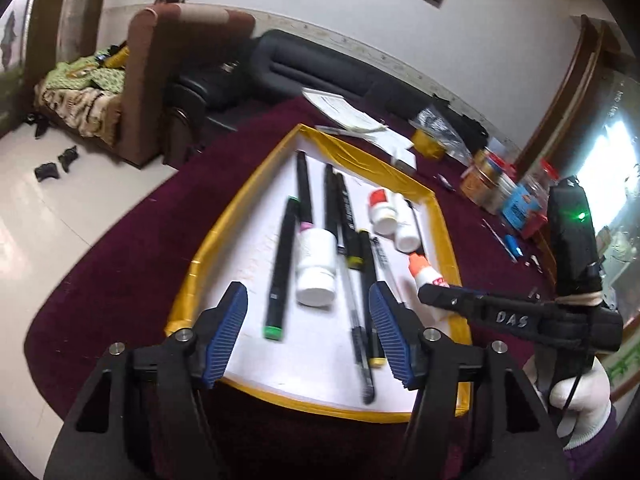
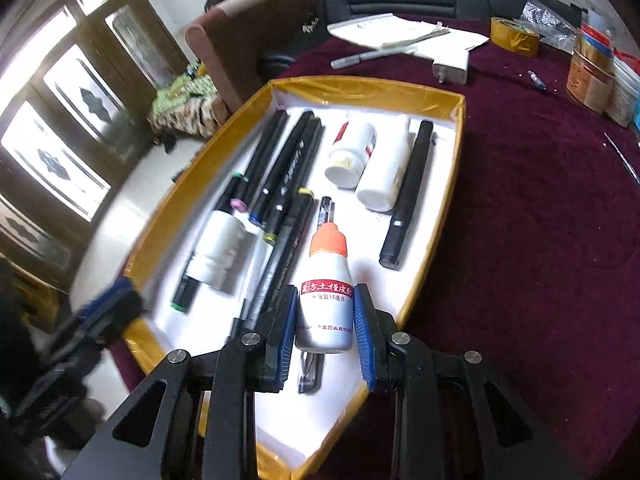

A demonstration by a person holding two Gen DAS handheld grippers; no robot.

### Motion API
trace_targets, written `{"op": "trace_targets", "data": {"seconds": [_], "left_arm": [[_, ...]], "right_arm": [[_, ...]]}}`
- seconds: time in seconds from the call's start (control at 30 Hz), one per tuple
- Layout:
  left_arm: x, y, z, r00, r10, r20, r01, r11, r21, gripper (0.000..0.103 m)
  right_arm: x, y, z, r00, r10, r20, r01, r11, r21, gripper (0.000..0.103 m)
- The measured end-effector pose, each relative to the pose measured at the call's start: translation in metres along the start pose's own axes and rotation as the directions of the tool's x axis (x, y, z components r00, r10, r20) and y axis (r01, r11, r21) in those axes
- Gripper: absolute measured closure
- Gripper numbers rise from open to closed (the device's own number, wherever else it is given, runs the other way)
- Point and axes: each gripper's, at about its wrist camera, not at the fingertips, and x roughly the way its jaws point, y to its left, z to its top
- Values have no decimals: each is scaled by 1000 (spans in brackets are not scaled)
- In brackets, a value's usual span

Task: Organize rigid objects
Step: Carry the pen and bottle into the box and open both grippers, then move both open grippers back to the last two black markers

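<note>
Right gripper (image 2: 325, 322): blue pads are clamped on both sides of a small dropper bottle (image 2: 326, 300), white body, orange cap, red label band. The bottle is held over the near part of the tray (image 2: 420, 98), cap pointing away from the camera. From the left wrist view the same bottle (image 1: 424, 274) is seen at the tip of the right gripper (image 1: 430, 294), near the tray's right edge.

Left gripper (image 1: 308, 322): fingers are spread wide apart, nothing is held between them. It is positioned above the near end of the tray (image 1: 216, 232), over the markers.

Tray: white floor, yellow taped rim, set on a dark red tablecloth (image 2: 540, 240). Inside it are laid:
- a green-capped marker (image 1: 282, 268) at the left
- a larger white bottle (image 1: 316, 266) on its side just beside it, resting partly on the black pens
- several black markers and pens (image 2: 288, 168) roughly parallel, mid-tray
- two white bottles (image 2: 368, 160) on their sides toward the far right
- one black marker (image 2: 408, 194) just beside them, along the right wall

Outside the tray, on the cloth: papers (image 2: 384, 30), a yellow tape roll (image 2: 514, 36), a white charger (image 2: 450, 66), cans (image 2: 592, 76).
</note>
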Motion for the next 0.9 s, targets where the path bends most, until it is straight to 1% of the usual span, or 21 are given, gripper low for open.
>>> {"op": "trace_targets", "data": {"seconds": [0.13, 0.2, 0.3, 0.37, 0.47, 0.5, 0.57, 0.63, 0.67, 0.73, 0.9], "left_arm": [[0, 7, 1, 999, 43, 18, -43, 999, 6, 41], [2, 9, 1, 998, 64, 17, -64, 998, 7, 41], [4, 10, 2, 997, 73, 11, -73, 997, 4, 40], [3, 8, 2, 996, 85, 12, -85, 996, 13, 40], [3, 0, 0, 993, 116, 15, -117, 992, 45, 40], [3, -4, 0, 992, 122, 17, -122, 991, 58, 40], [3, -10, -1, 991, 129, 20, -130, 989, 77, 40], [2, -18, -2, 991, 133, 22, -135, 986, 101, 40], [1, -23, -3, 990, 136, 26, -138, 984, 116, 40], [1, -32, -6, 990, 142, 28, -144, 979, 145, 40], [-2, -53, -11, 987, 155, 35, -159, 967, 200, 40]], "right_arm": [[8, 3, 0, 998, -67, -3, 67, 998, -7, 78], [8, 3, 1, 997, -72, 3, 72, 997, 8, 78], [6, 3, 1, 997, -74, 14, 74, 997, 18, 77], [-1, 4, -1, 996, -80, 42, 80, 997, 10, 77], [-20, 7, -4, 990, -79, 115, 81, 997, -11, 77], [-28, 8, -5, 986, -83, 144, 87, 996, -20, 75], [-44, 8, -8, 976, -96, 198, 103, 994, -28, 68], [-60, 3, -12, 960, -114, 254, 125, 992, -24, 56], [-66, 0, -14, 955, -124, 271, 134, 991, -21, 54], [-77, -8, -20, 944, -143, 299, 153, 988, -10, 52], [-92, -43, -32, 935, -174, 310, 166, 985, 52, 52]]}}
